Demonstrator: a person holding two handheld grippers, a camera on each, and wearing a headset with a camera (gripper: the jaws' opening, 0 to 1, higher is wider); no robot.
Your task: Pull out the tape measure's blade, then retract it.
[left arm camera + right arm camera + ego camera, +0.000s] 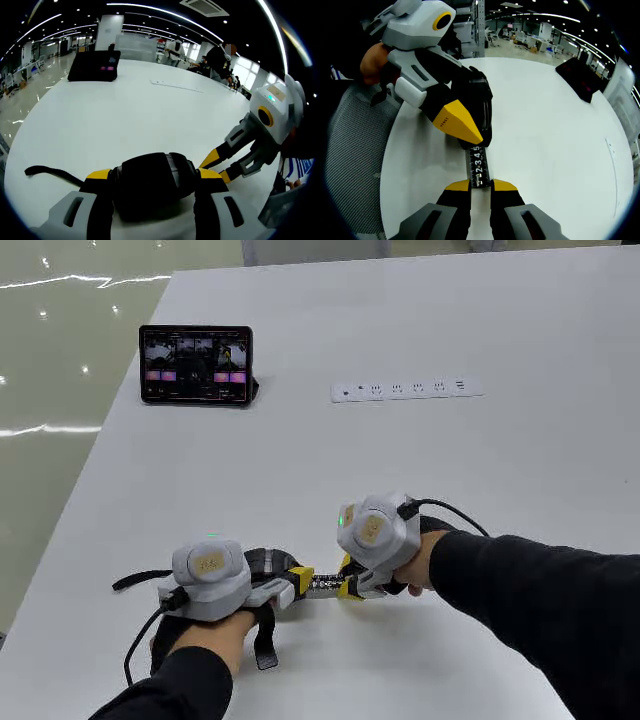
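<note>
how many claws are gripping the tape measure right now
2. The left claw is shut on the tape measure case, near the table's front edge. The right claw pinches the tip of the blade, which is out a short way.

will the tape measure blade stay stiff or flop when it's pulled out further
The blade looks thin and runs straight over its short span from the case to the right gripper, so probably stiff now, likelier to sag when longer. Its smooth printed face might slip.
</note>
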